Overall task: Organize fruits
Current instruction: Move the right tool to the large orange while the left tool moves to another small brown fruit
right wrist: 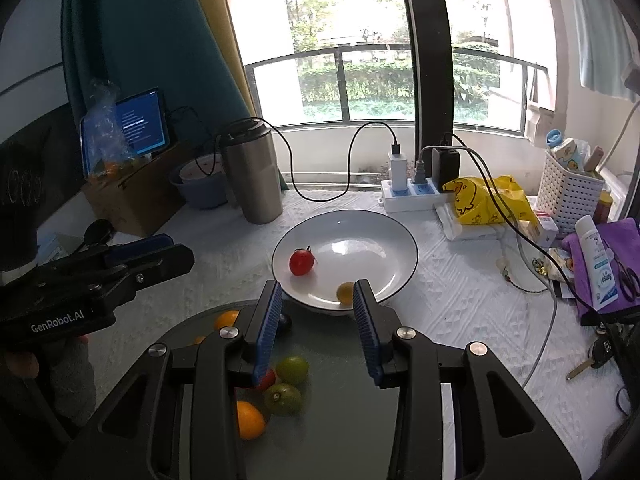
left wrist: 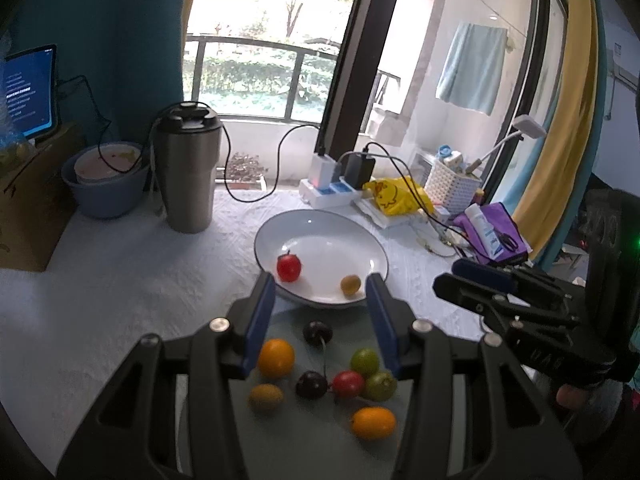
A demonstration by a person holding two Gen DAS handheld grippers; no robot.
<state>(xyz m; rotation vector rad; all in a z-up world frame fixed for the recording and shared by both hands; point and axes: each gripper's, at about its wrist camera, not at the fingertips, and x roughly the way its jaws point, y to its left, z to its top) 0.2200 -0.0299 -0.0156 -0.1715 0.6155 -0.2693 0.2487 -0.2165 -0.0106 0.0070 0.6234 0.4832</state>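
Note:
A white plate (left wrist: 320,236) holds a red cherry tomato (left wrist: 289,267) and a small yellow-brown fruit (left wrist: 351,284); it also shows in the right wrist view (right wrist: 372,248). In front lies a grey round tray (left wrist: 312,440) with several small fruits: oranges (left wrist: 275,358), dark cherries (left wrist: 317,333), green fruits (left wrist: 365,361), a red tomato (left wrist: 347,384). My left gripper (left wrist: 320,300) is open and empty above the tray's far edge. My right gripper (right wrist: 316,308) is open and empty over the tray (right wrist: 332,400), near the plate's front rim.
A steel tumbler (left wrist: 188,172) and a blue bowl (left wrist: 106,188) stand at the back left. A power strip with chargers (left wrist: 334,190), a yellow bag (left wrist: 396,196), a white basket (left wrist: 452,192) and a purple cloth (left wrist: 496,232) crowd the back right. Keys (right wrist: 592,356) lie at the right.

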